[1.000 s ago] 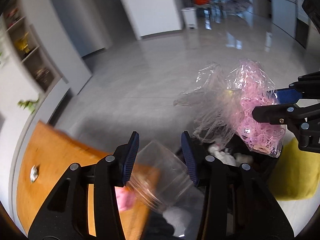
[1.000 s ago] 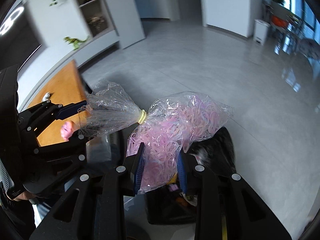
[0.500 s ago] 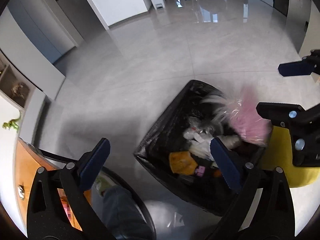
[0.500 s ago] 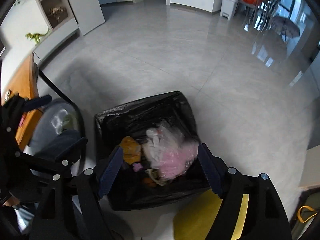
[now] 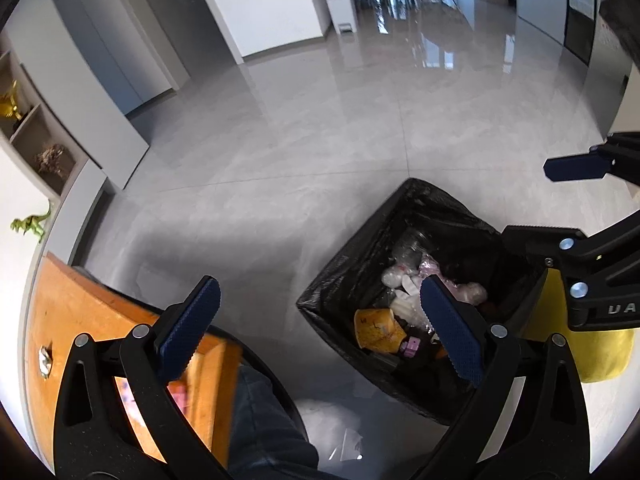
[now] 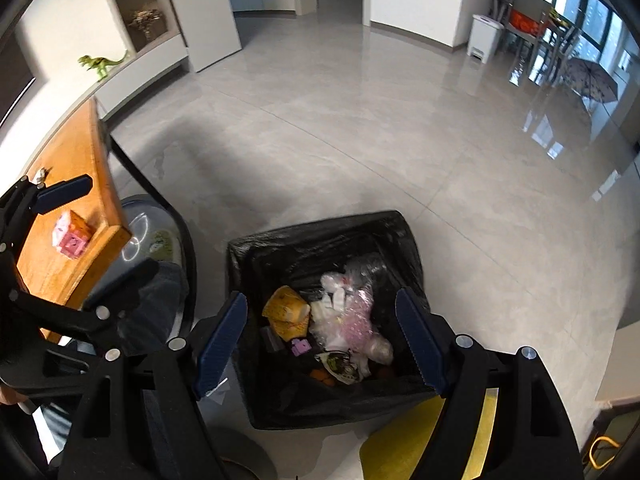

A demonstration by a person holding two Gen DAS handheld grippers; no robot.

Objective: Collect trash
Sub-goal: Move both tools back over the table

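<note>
Both claws wide, empty, above trash bin [image 6: 320, 236].

The near wall of the bin [image 6: 336, 408] hid whatever lay beneath the trash heaped just ahead of the right gripper [image 6: 320, 344], and that tool's right finger [image 6: 420, 348] covered the bin's right corner. In the left view the left gripper's [image 5: 320, 328] right finger [image 5: 448, 332] overlapped part of the pink bag [image 5: 460, 288]. The clear jar [image 5: 408, 248] at the far side of the bin was hard to make out against the black liner. Print on the small wrapper [image 6: 340, 366] was too small to read. The yellow seat [image 6: 400, 448] below the right gripper ran off the frame's bottom edge.
</note>
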